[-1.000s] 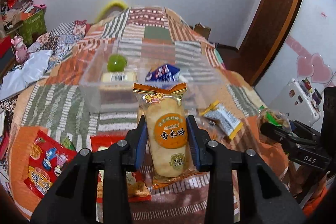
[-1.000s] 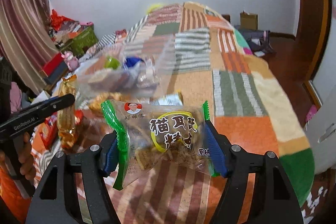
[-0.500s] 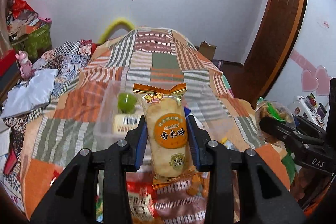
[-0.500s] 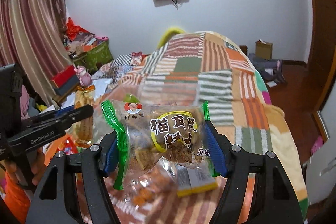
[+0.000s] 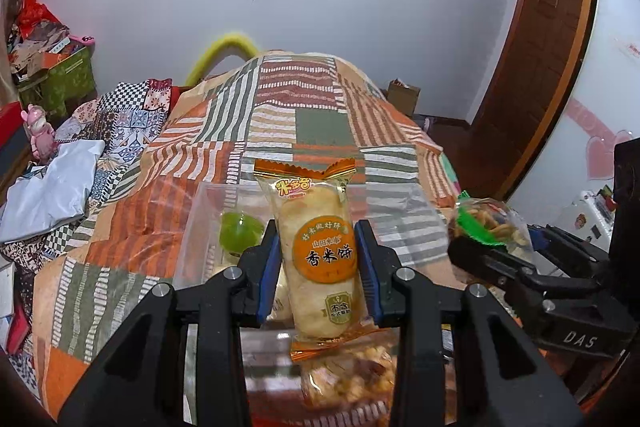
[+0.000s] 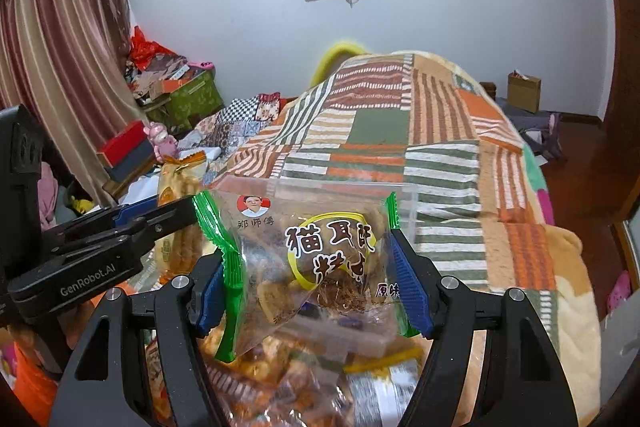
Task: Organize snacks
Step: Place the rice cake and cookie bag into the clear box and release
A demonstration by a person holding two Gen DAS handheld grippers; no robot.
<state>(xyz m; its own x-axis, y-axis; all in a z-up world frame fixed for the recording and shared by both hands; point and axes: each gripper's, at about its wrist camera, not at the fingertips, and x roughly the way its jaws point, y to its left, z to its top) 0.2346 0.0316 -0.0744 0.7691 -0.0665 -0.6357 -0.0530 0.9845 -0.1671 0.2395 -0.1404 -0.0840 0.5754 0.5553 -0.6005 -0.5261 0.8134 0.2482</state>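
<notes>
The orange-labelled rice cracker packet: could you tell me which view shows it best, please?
The left wrist view: the orange-labelled rice cracker packet faces the camera, clamped in the left gripper. The right wrist view shows only its edge.

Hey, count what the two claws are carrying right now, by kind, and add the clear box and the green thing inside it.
Rice cracker packs, in the left claw: 1
Green-edged snack bags, in the right claw: 1
Clear plastic boxes: 1
Round green items in the box: 1
Total: 4
</notes>
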